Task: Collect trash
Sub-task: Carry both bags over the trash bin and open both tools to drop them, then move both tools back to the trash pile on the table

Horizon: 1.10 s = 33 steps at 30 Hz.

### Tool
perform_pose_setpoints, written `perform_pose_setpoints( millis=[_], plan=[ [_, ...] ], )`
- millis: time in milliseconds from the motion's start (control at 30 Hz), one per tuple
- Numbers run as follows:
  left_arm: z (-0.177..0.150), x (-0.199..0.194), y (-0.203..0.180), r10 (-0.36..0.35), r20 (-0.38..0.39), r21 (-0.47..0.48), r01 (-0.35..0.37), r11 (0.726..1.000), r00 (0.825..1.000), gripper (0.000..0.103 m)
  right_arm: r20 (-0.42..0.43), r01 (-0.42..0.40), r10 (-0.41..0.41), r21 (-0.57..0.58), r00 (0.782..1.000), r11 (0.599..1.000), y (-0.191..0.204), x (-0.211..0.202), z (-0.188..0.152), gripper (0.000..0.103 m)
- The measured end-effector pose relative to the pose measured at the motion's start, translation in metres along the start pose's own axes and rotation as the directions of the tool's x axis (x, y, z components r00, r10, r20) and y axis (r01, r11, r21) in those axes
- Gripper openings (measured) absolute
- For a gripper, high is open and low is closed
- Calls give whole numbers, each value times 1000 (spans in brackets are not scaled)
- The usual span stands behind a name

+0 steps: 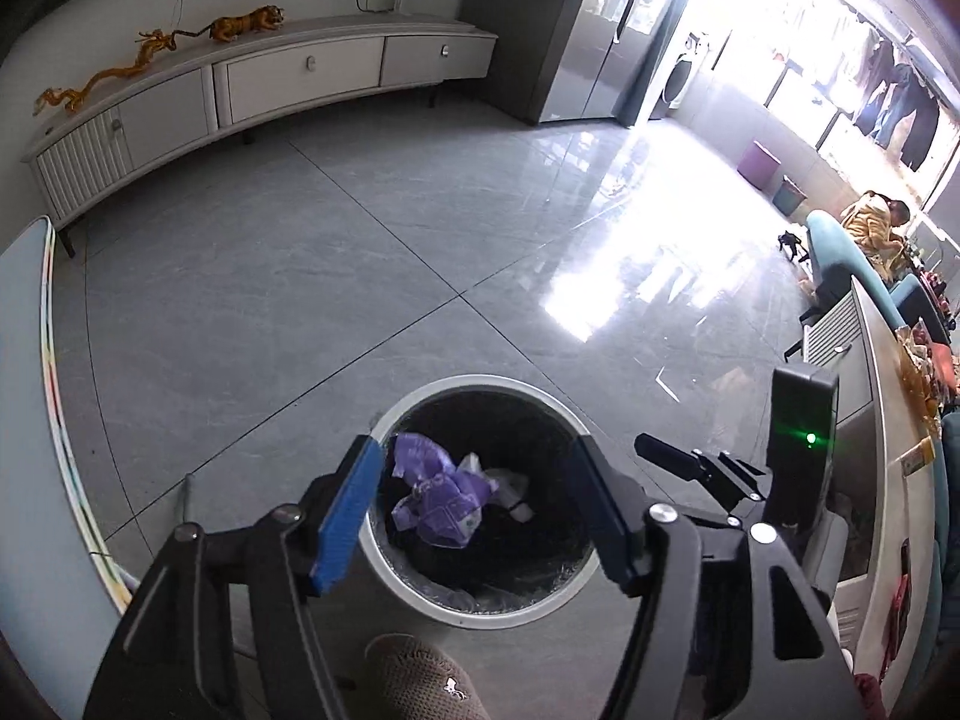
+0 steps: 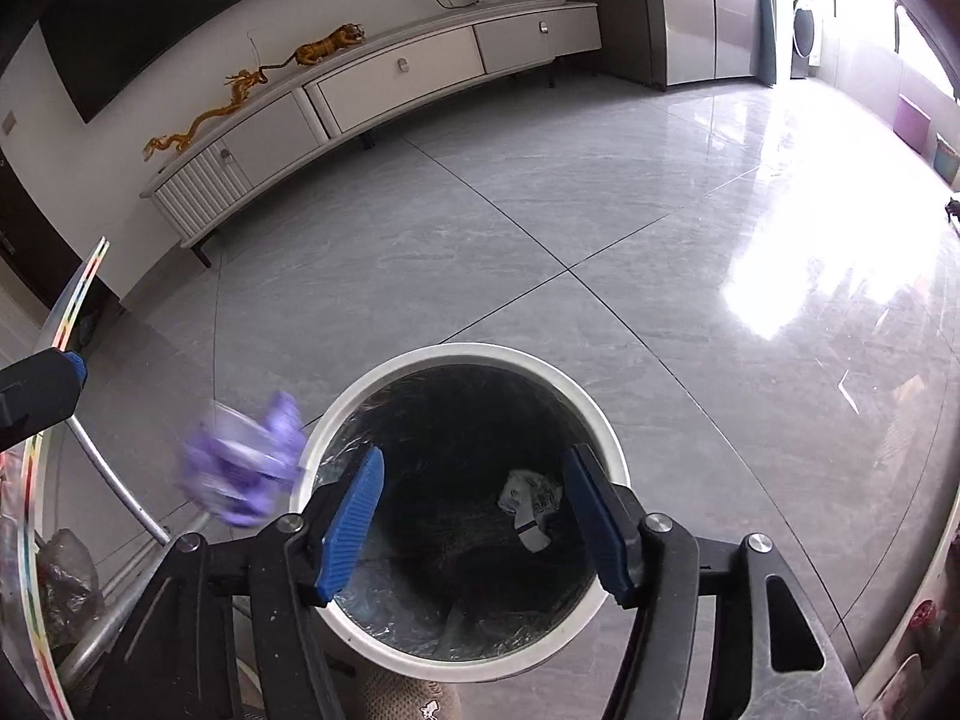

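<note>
Left gripper (image 1: 474,516), low centre of the left view: jaws spread wide, gripping nothing, poised over the bin (image 1: 384,576). Right gripper (image 2: 474,522), low centre of the right view: likewise parted and empty, above the same bin (image 2: 612,462). Purple wrapper (image 2: 243,471), blurred, in mid-air just left of the rim; white scrap (image 2: 531,504) inside. Beyond, grey floor (image 2: 540,228); cabinet (image 2: 396,72) across the upper left.
</note>
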<state>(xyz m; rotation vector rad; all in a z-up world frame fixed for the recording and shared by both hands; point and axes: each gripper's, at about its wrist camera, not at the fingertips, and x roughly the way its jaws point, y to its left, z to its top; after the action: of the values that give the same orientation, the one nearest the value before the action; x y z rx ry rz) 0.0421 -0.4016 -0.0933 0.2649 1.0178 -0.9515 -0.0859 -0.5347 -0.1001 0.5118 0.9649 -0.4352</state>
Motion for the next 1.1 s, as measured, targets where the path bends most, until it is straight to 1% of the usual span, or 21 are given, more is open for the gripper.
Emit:
perform_pose_setpoints(
  millis=[33, 100, 133, 200, 267, 333, 400, 433, 500, 533, 600, 633, 667, 733, 767, 800, 900, 1000, 1067, 1100],
  plan=[
    [3, 4, 2, -7, -8, -5, 7, 1000, 1000, 65, 2, 8, -8, 2, 1000, 1000, -2, -2, -1, 63],
    [7, 8, 3, -10, -13, -9, 10, 1000, 1000, 65, 8, 19, -20, 3, 1000, 1000, -6, -5, 0, 68],
    [6, 4, 2, 1, -3, -4, -1, 1000, 1000, 65, 13, 26, -26, 4, 1000, 1000, -8, -8, -1, 69],
    [7, -5, 5, 24, 23, 4, -24, 1000, 999, 65, 29, 38, -38, 7, 999, 999, -9, -14, -1, 75],
    [9, -15, 10, 70, 62, 9, -70, 997, 996, 65, 49, 45, -46, 18, 998, 999, -11, -20, 0, 79],
    [5, -30, 12, 122, 107, 5, -123, 992, 987, 65, 76, 46, -48, 28, 996, 999, -7, -29, 3, 84],
    [3, -47, 19, 184, 152, -20, -184, 983, 971, 65, 109, 44, -47, 31, 993, 999, -3, -40, 4, 94],
    [2, -55, 22, 209, 173, -30, -207, 978, 963, 65, 124, 41, -44, 29, 991, 999, 2, -45, 6, 96],
    [-3, -76, 27, 283, 223, -50, -279, 959, 933, 65, 157, 34, -37, 21, 987, 999, 11, -57, 5, 102],
    [-6, -87, 30, 322, 251, -62, -317, 947, 913, 65, 172, 31, -33, 14, 985, 999, 15, -63, 5, 103],
    [-13, -107, 37, 378, 290, -90, -368, 925, 879, 65, 204, 17, -17, -1, 979, 1000, 27, -75, 6, 103],
    [-17, -117, 39, 396, 308, -108, -382, 918, 865, 65, 220, 12, -10, -7, 976, 1000, 33, -81, 8, 103],
    [-21, -130, 43, 420, 327, -129, -401, 907, 846, 65, 242, 9, -6, -10, 970, 1000, 38, -88, 8, 103],
    [-29, -149, 49, 455, 349, -154, -429, 890, 819, 65, 287, -2, 8, -19, 958, 1000, 49, -103, 8, 103],
    [-36, -160, 52, 481, 362, -170, -451, 876, 798, 65, 300, -4, 10, -22, 954, 1000, 53, -109, 9, 103],
    [-40, -168, 54, 501, 371, -180, -469, 865, 782, 65, 316, -8, 16, -27, 949, 1000, 59, -115, 9, 103],
    [-57, -195, 65, 558, 383, -220, -514, 829, 736, 65, 345, -30, 46, -51, 937, 998, 76, -131, 11, 103],
    [-73, -216, 79, 593, 367, -267, -529, 805, 717, 65, 357, -49, 76, -84, 931, 995, 95, -143, 10, 103],
    [-85, -229, 90, 624, 357, -305, -544, 781, 695, 65, 359, -66, 101, -108, 928, 992, 108, -149, 9, 103],
    [-91, -237, 97, 635, 351, -322, -548, 772, 688, 65, 361, -69, 108, -119, 926, 991, 113, -151, 9, 103]
  ],
)
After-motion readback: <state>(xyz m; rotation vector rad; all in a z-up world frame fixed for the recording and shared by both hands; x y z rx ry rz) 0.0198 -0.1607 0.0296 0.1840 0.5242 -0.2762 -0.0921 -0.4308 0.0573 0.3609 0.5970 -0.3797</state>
